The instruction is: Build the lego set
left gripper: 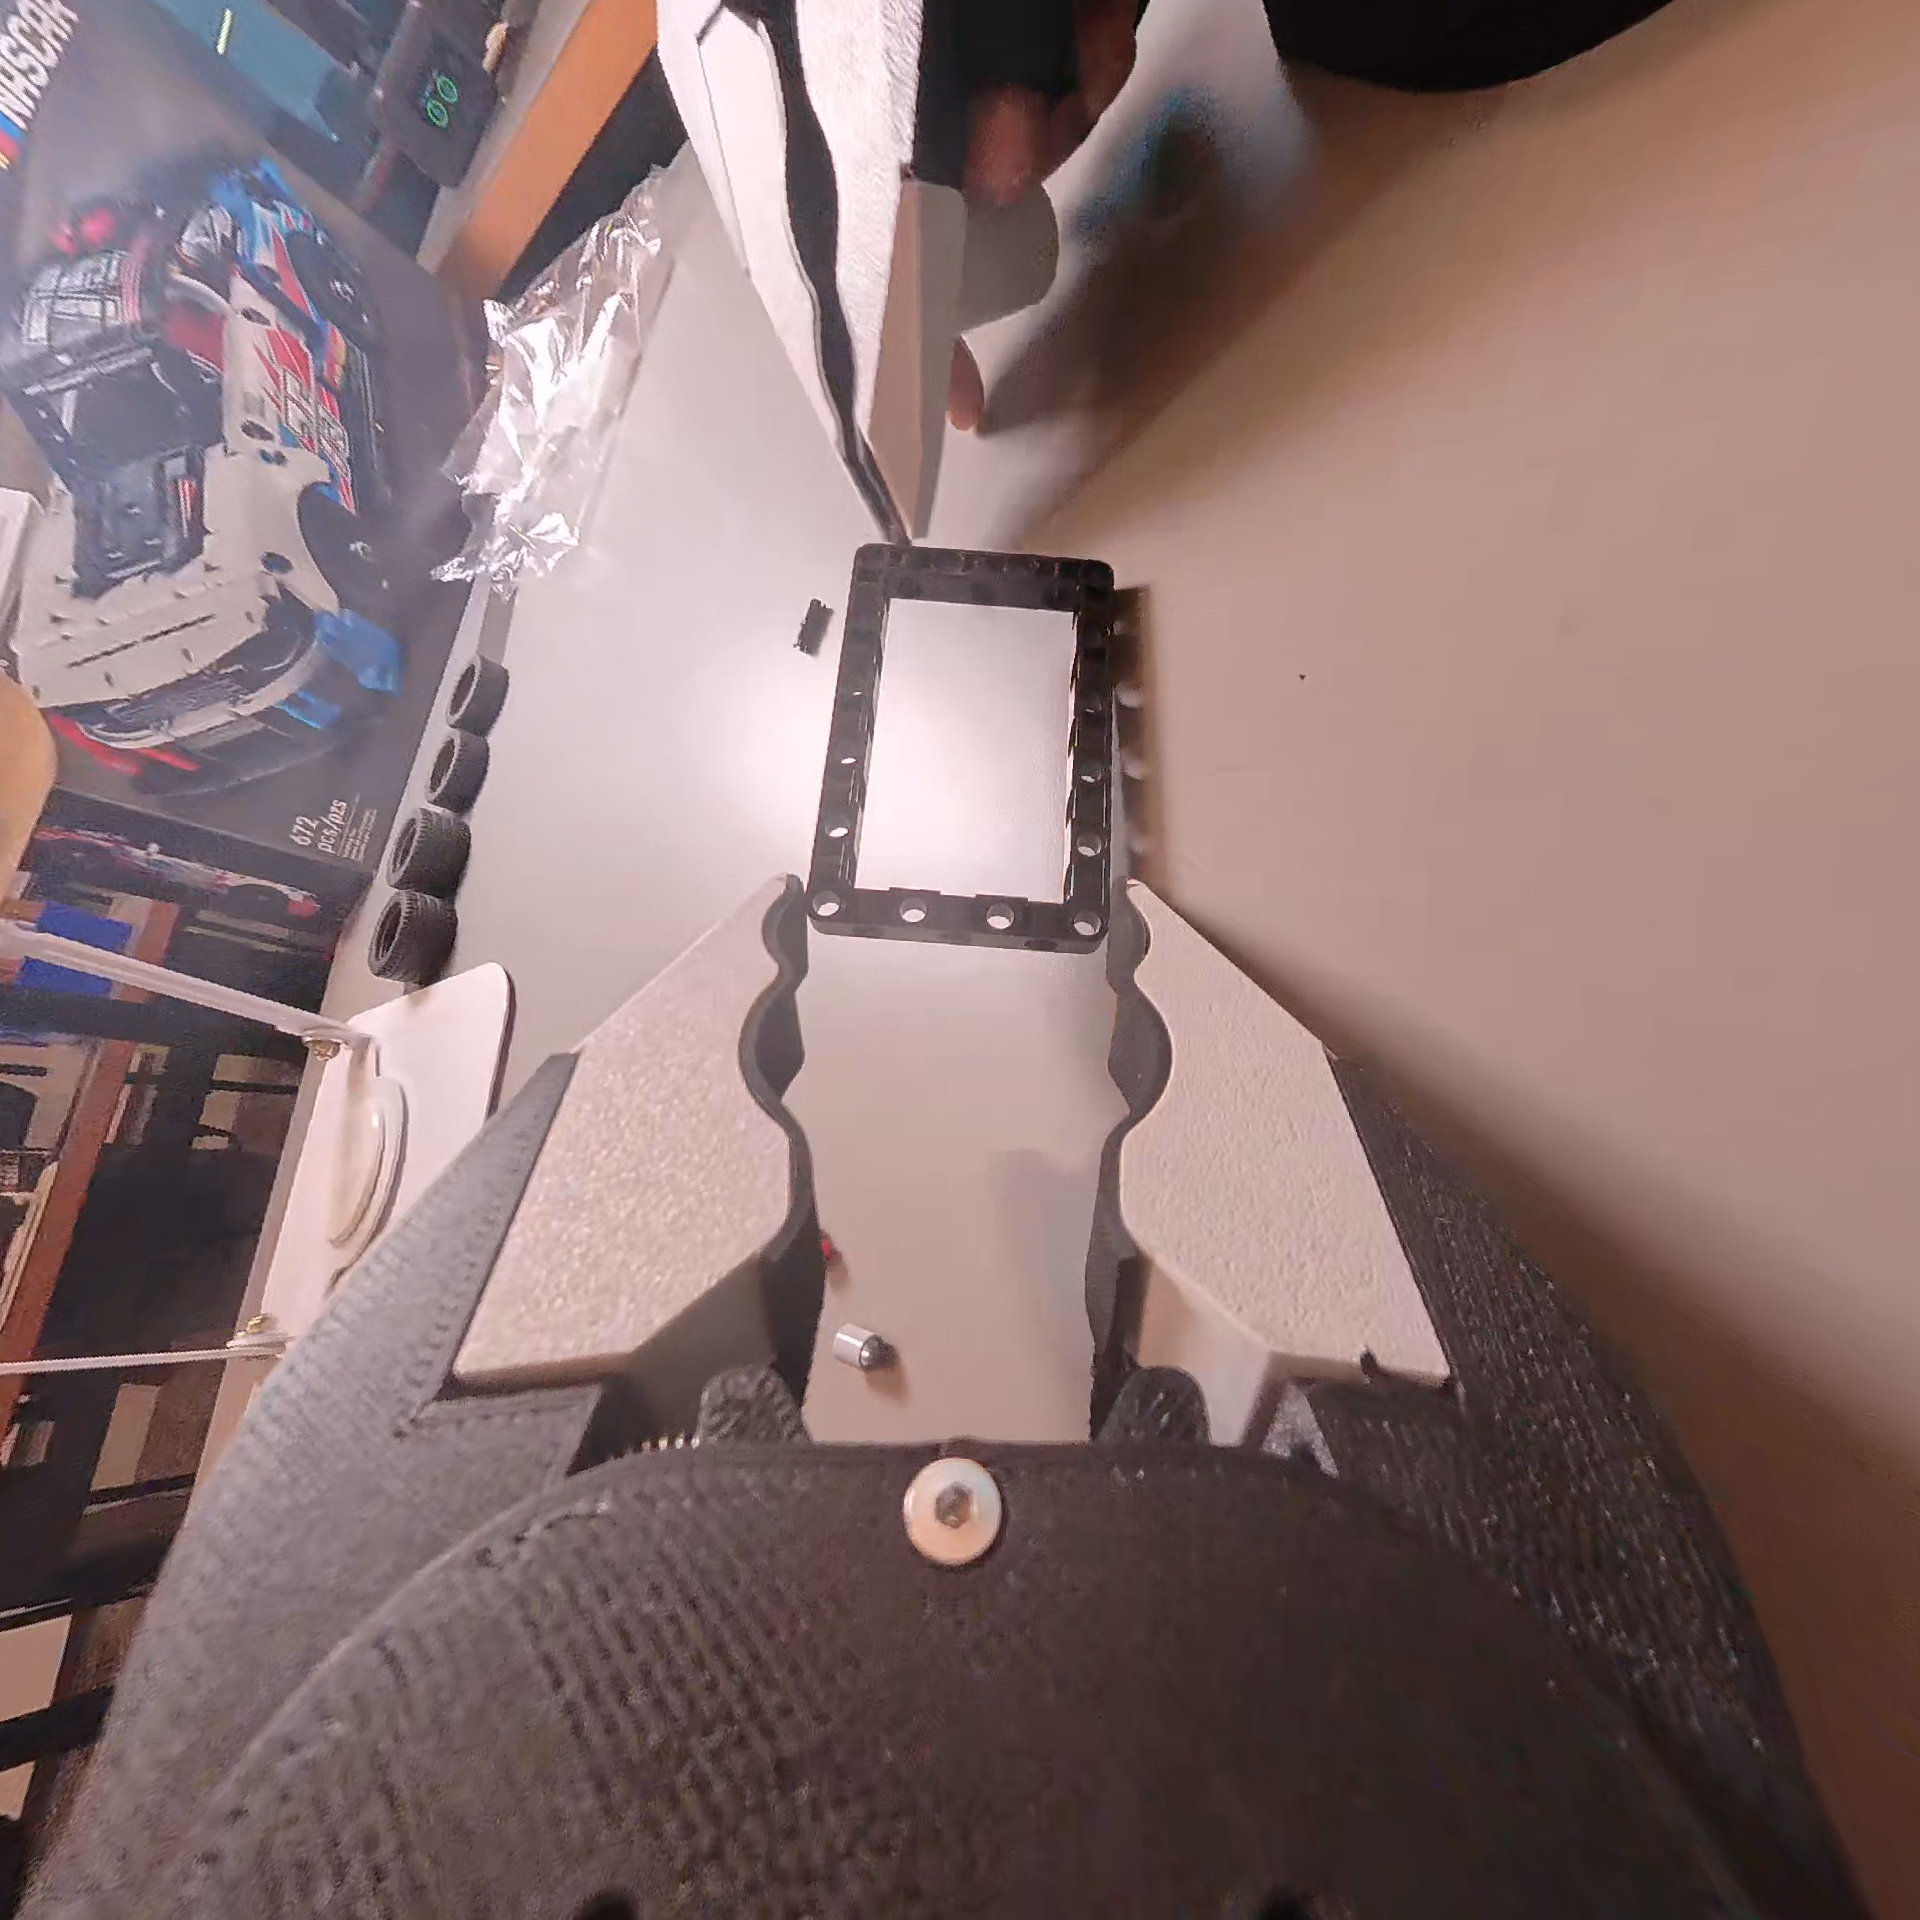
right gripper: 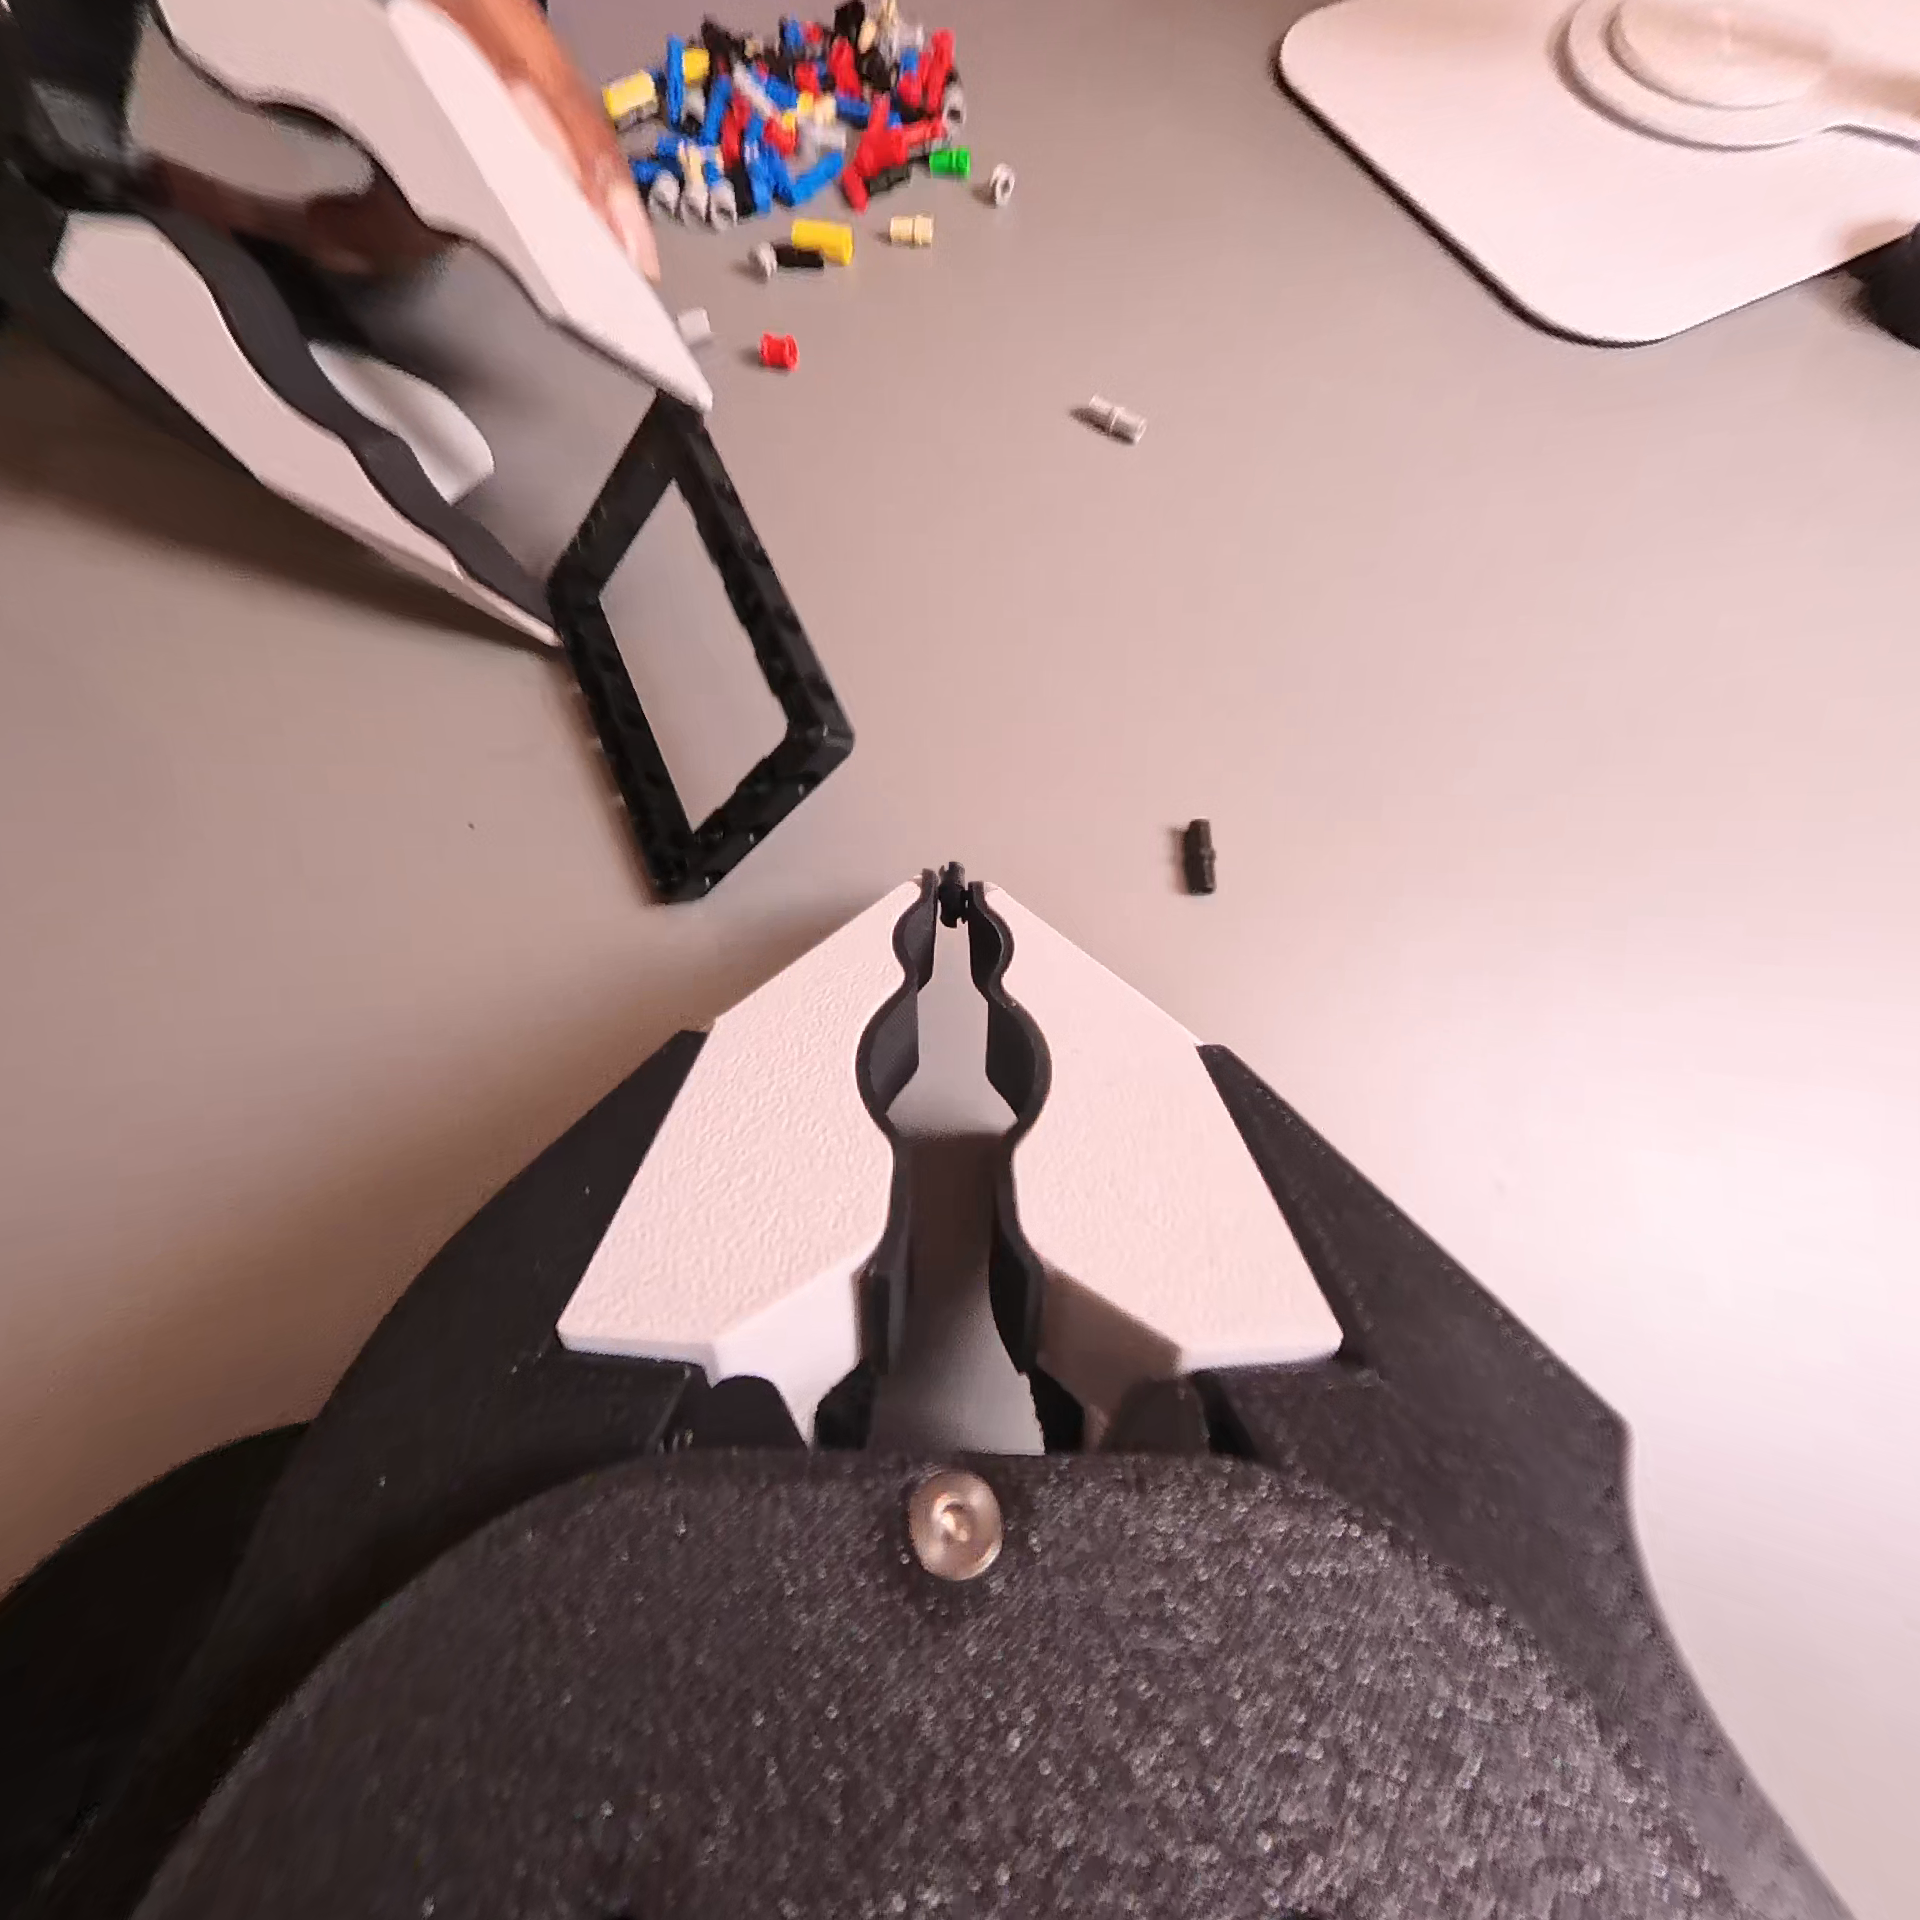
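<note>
My left tool (left gripper: 956,914) stood spread at the black rectangular holed plastic frame (left gripper: 961,743) on the table (right gripper: 1351,727) — my right tool (right gripper: 951,891) pinched a small black plastic pin (right gripper: 950,894).

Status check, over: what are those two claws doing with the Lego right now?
Left claw open, straddling black frame's end. Right claw shut on small black pin. Spare black pin lies beside; path clear.

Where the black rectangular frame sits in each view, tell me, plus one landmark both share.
Left wrist view: black frame lies centre, just beyond the open left gripper.
Right wrist view: black frame sits left of centre, at the left gripper's tips.
Shared landmark: loose black pin beside the frame.
</note>
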